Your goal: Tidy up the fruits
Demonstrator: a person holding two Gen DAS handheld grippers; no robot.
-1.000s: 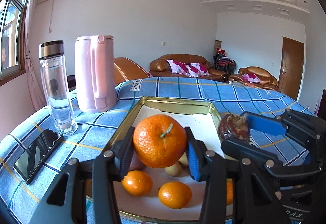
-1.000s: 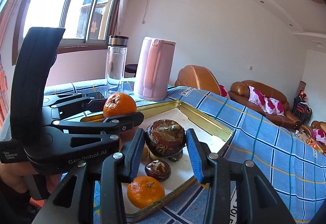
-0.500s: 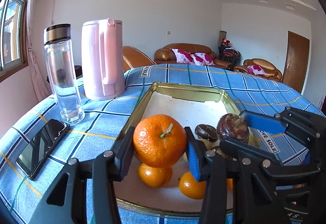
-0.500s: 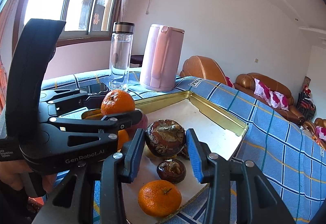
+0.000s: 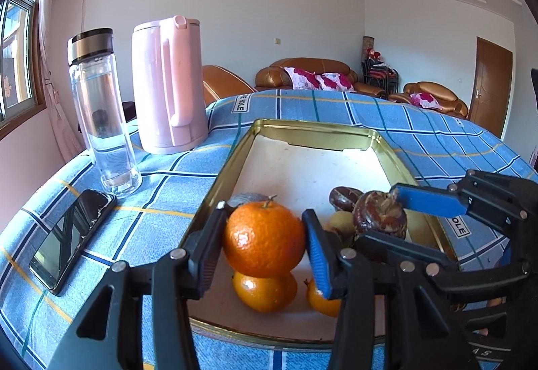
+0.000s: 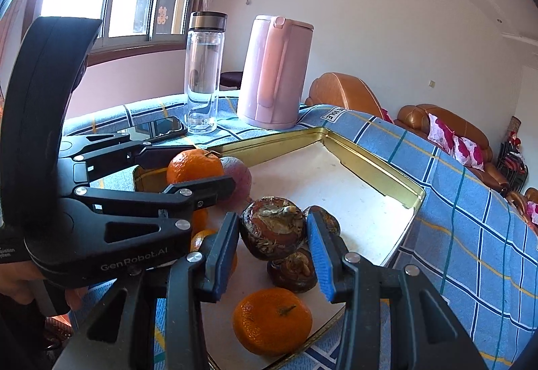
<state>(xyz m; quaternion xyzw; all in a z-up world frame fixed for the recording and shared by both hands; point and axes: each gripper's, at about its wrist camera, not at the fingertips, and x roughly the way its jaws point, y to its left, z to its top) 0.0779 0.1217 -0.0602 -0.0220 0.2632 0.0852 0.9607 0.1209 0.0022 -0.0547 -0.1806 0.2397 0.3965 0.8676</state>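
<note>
My left gripper point(image 5: 264, 240) is shut on an orange mandarin point(image 5: 264, 239), held over the near end of a gold tray point(image 5: 312, 129). My right gripper point(image 6: 274, 233) is shut on a dark brown round fruit point(image 6: 273, 232), also above the tray's near end. In the right wrist view the left gripper point(image 6: 198, 173) shows at the left with its mandarin point(image 6: 193, 164). Loose in the tray lie more mandarins point(image 5: 265, 291) point(image 6: 272, 321), a purple-pink fruit point(image 6: 237, 176), more brown fruits point(image 6: 292, 270) and a small yellowish one point(image 5: 341, 225).
On the blue checked tablecloth point(image 5: 161, 195) left of the tray stand a pink kettle point(image 5: 168, 84) and a clear glass bottle point(image 5: 102, 114). A black phone point(image 5: 72, 235) lies near the table's left edge. The tray's far half point(image 5: 312, 168) is bare white.
Both grippers have tipped and shifted a little over the tray with their fruits still gripped. The tray's fruits now sit nearer beneath them.
</note>
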